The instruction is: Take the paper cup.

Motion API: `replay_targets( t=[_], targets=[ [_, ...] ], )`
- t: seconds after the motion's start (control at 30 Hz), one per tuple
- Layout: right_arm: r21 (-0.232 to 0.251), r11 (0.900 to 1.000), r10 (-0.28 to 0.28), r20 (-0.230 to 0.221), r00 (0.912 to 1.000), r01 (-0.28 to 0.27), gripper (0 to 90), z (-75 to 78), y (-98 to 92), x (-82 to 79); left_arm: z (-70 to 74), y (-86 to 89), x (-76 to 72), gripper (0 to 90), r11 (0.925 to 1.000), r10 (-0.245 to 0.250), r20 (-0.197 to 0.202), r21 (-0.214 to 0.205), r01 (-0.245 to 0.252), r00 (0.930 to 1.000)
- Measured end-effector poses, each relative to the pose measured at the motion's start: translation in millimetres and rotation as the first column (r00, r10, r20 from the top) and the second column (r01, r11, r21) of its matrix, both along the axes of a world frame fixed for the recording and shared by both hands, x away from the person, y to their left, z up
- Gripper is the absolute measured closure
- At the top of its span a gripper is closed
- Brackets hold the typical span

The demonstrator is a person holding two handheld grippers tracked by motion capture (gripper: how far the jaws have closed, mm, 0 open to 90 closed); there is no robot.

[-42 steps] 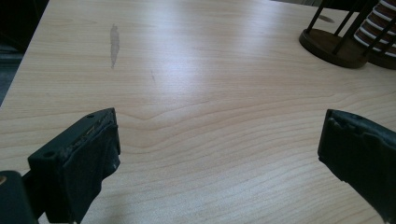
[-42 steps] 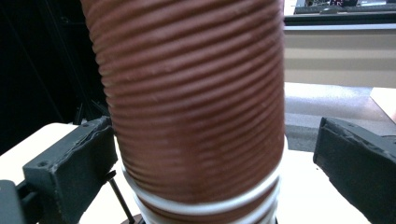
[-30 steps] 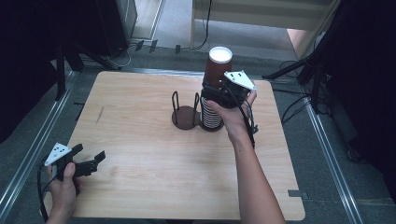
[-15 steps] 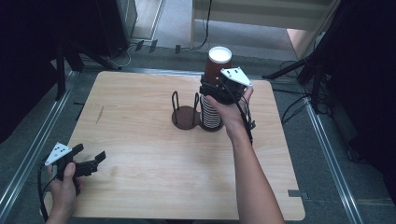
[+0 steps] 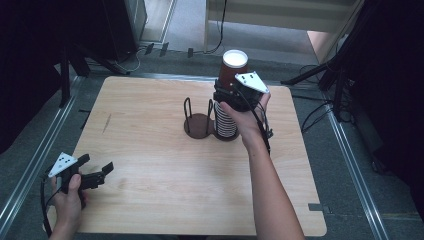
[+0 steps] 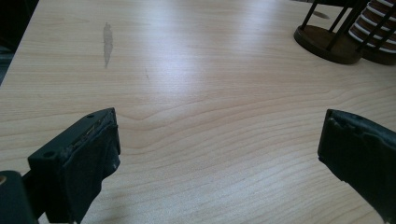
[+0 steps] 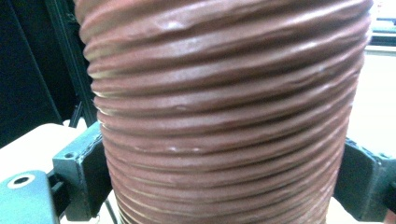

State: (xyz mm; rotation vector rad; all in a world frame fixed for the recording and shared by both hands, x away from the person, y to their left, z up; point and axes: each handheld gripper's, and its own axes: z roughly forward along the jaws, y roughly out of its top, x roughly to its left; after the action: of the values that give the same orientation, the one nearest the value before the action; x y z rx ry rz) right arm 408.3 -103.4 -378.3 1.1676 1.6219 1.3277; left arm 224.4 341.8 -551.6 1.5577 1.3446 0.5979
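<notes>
A brown ribbed paper cup [image 5: 234,67] with a white inside is held upright at the back of the table, my right gripper [image 5: 227,95] shut on its lower part. In the right gripper view the cup [image 7: 224,93] sits between both jaws of the right gripper [image 7: 229,179]. Directly below it a stack of nested cups [image 5: 226,121] stands in a dark wire holder [image 5: 197,125]; I cannot tell whether the held cup is free of the stack. My left gripper [image 5: 102,172] rests open at the table's front left corner, and the left gripper [image 6: 219,140] has nothing between its jaws.
The wooden table [image 5: 150,150] has a dark smear [image 5: 106,124] at its left. The holder [image 6: 327,39] and cup stack [image 6: 378,28] lie far ahead of the left gripper. Metal rails and cables run along the floor on both sides.
My right hand has shifted slightly up and to the left with the cup. The left gripper has not moved.
</notes>
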Motion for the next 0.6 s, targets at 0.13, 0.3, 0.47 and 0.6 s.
replay_targets(
  t=[0.13, 0.3, 0.47, 0.6],
  targets=[
    [0.007, 1.0000, -0.001, 0.007, 1.0000, 0.001, 9.2, 2.7, -0.3, -0.2, 0.0, 0.1, 0.0, 0.0, 1.0000, -0.001, -0.001, 0.001, 0.001, 1.0000],
    [0.028, 0.9996, 0.005, 0.024, 0.9997, -0.005, 9.3, 10.2, 0.3, -1.3, 0.0, 0.0, 0.1, 0.0, 1.0000, -0.001, 0.001, 0.000, 0.001, 1.0000],
    [0.035, 0.9994, 0.007, 0.031, 0.9995, -0.009, 9.6, 17.1, 0.9, -1.3, 0.0, 0.1, 0.0, 0.0, 1.0000, -0.001, 0.000, 0.000, 0.001, 1.0000],
    [0.040, 0.9992, 0.004, 0.046, 0.9989, -0.006, 9.7, 21.5, 1.8, -1.2, 0.0, 0.2, 0.0, 0.0, 1.0000, -0.002, 0.000, -0.001, 0.002, 1.0000]
  ],
)
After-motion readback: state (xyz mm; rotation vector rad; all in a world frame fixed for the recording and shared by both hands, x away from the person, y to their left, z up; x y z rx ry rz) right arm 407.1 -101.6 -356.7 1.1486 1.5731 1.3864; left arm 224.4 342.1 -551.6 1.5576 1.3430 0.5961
